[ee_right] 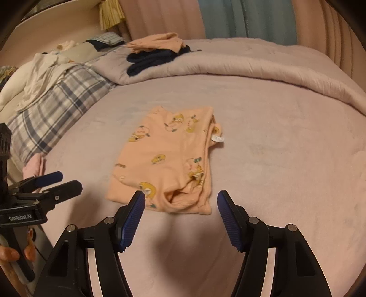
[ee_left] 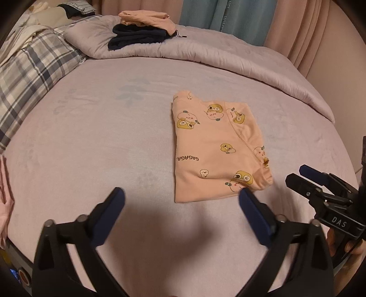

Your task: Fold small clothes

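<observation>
Peach shirt (ee_left: 215,146) lies folded flat mid-bed (ee_left: 91,137); left gripper (ee_left: 181,205) and right gripper (ee_right: 180,212) hover just short of it, jaws spread, empty; next likely final fold or stacking

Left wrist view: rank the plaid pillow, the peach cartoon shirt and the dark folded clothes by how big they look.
1. Plaid pillow, though it sits nearer and partly cut off.
2. Peach cartoon shirt, close in size.
3. Dark folded clothes, farthest away.

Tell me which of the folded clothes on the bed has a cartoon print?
The peach garment lying alone on the flat sheet, nearest both grippers. The plain peach piece and the dark navy one are stacked farther back on the quilt.
</observation>
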